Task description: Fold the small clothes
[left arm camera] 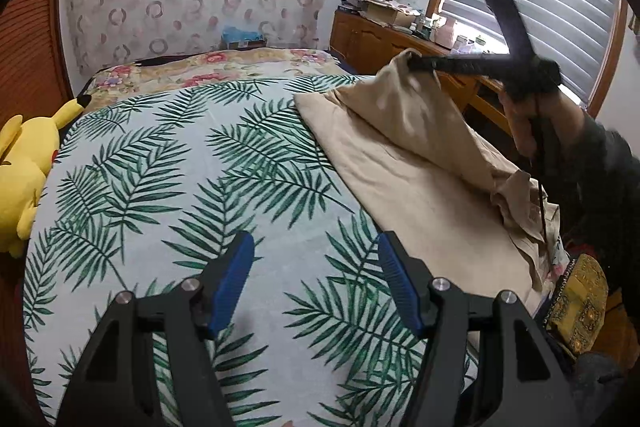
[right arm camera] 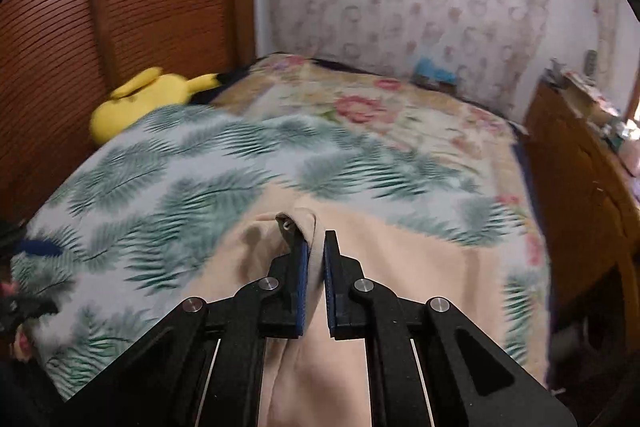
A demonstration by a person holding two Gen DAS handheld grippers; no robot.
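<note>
Beige garment [left arm camera: 408, 163]: a plain, pale tan piece of soft cloth with no print, creased and rumpled, lying on the leaf-print bedspread [left arm camera: 192, 187] along the bed's right side as the left wrist camera sees it. Its long axis runs from the near right edge of the bed, where a bunched end with folded layers hangs near the edge, away toward the wooden cabinet [left arm camera: 384, 39] under the window. The far end is lifted off the bed into a peak, and cloth slopes down from that peak to the flat part. The right gripper [right arm camera: 316, 247] is clamped on that raised edge: a fold of beige fabric sits pinched between its blue pads, with a loop of hem curling over the left fingertip. The left gripper [left arm camera: 316, 263] hangs over bare bedspread, its jaws standing apart with nothing between them, just beside the garment's near edge. A yellow plush toy [left arm camera: 24, 163] lies at the bed's left side.
</note>
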